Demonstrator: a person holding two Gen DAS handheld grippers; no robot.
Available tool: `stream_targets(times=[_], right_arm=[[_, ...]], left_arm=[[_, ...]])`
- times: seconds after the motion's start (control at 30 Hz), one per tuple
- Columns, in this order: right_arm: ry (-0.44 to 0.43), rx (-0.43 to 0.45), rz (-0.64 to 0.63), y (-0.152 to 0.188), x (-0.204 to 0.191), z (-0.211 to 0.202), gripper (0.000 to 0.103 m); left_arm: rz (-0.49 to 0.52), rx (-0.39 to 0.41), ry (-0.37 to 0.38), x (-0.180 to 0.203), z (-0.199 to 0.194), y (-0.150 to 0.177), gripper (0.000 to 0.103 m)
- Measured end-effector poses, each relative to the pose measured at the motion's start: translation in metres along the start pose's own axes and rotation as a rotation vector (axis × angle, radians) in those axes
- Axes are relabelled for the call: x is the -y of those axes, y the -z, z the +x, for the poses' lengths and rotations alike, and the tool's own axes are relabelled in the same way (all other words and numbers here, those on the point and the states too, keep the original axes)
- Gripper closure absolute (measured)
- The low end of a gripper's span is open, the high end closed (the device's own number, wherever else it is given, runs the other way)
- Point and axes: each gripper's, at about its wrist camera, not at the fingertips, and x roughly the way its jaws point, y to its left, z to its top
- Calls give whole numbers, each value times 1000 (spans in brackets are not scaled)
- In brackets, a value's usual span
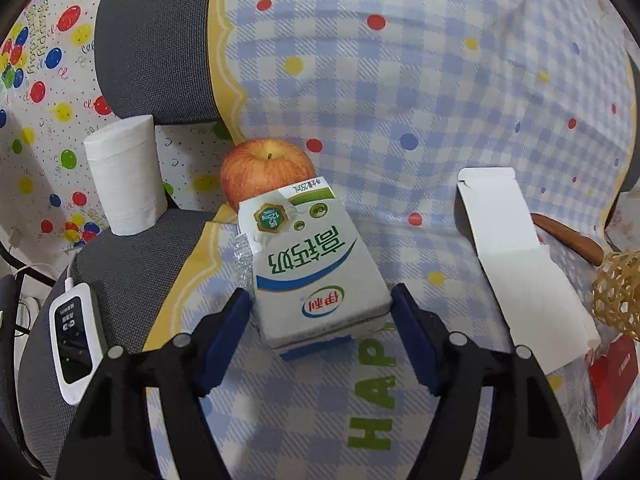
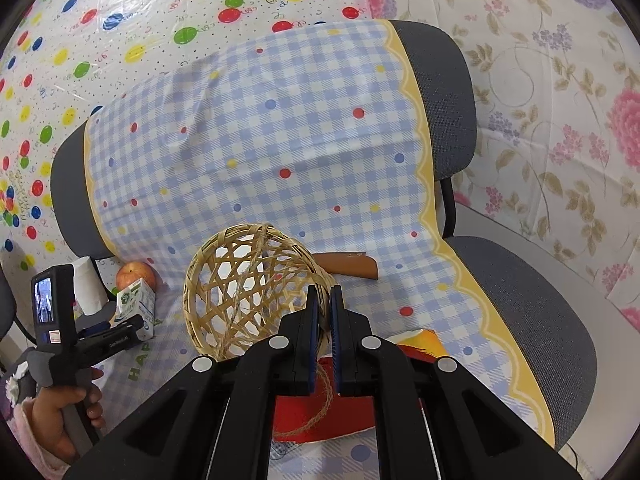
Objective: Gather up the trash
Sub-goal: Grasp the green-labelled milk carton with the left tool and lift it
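Lower centre, left view: our left gripper (image 1: pixel 320 312) tilts down, jaws spread astride the milk carton (image 1: pixel 312 268), pads not pressing | lower centre, right view: our right gripper (image 2: pixel 325 312) pinches the basket (image 2: pixel 256 288) rim.

Blue-checked cloth (image 1: pixel 400 92) with coloured dots, white-green carton (image 1: pixel 316 272), red-yellow apple (image 1: pixel 264 172).

Grey chair (image 2: pixel 520 288), checked cloth (image 2: pixel 260 152) — balloon-print (image 2: pixel 120 20) and floral (image 2: pixel 560 80) backdrops
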Motion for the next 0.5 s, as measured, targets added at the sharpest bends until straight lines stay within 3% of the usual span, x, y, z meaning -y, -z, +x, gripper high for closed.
stream_targets(times=[0.03, 0.07, 0.13, 0.17, 0.27, 0.33, 0.37, 0.4, 0.5], right_arm=[[-4, 8, -1, -1, 0, -3, 97], [-3, 18, -1, -2, 0, -8, 97], [0, 46, -4, -5, 0, -20, 97], [1, 61, -2, -7, 1, -28, 97], [2, 81, 7, -11, 4, -46, 97], [15, 95, -6, -10, 2, -59, 97], [25, 102, -17, -8, 0, -64, 97], [29, 105, -24, -6, -1, -68, 97], [23, 95, -27, -1, -5, -67, 97]], left_arm=[[4, 14, 26, -2, -5, 1, 39], [4, 23, 62, -4, -11, 2, 72], [37, 70, 95, -8, -31, 2, 96], [48, 78, 137, -10, -42, 1, 103], [39, 84, 140, -19, -58, 5, 102], [20, 95, 133, -29, -63, 9, 62], [7, 122, 104, -35, -67, 14, 19], [2, 148, 85, -38, -69, 17, 11], [18, 112, 73, -38, -60, 19, 9]])
